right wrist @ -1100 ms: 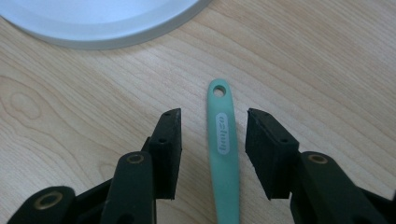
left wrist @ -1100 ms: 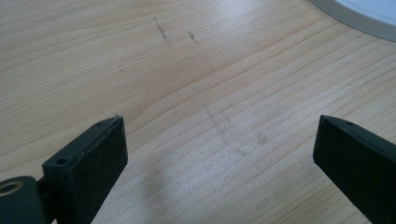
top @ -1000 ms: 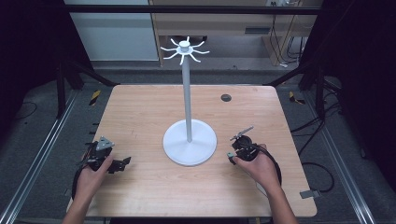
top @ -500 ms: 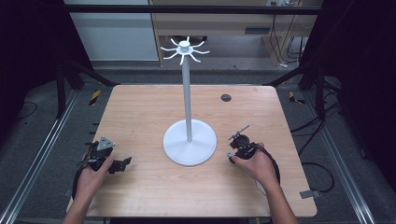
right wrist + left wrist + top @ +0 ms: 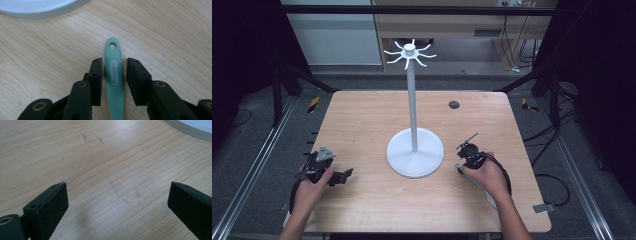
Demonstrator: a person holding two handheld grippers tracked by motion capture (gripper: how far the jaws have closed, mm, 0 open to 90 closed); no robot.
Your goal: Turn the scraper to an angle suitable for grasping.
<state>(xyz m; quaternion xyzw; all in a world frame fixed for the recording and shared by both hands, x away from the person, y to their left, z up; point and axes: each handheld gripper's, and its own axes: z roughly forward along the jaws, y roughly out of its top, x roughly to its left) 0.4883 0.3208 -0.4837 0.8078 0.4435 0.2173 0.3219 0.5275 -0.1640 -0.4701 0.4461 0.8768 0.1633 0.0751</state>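
Jaws of the right gripper (image 5: 114, 65) just closing around a green handle (image 5: 114, 75) flat on the table (image 5: 362, 115), narrow gaps either side, pads not yet pressing. Handle lying just beside the white stand (image 5: 414, 152), hanging hole toward its base. Thin and flush to the wood: likely to skid or pivot out if one pad lands first, or to be pinched too shallow and dropped. Left gripper (image 5: 115, 195) wide apart over bare table, across the stand, idle.
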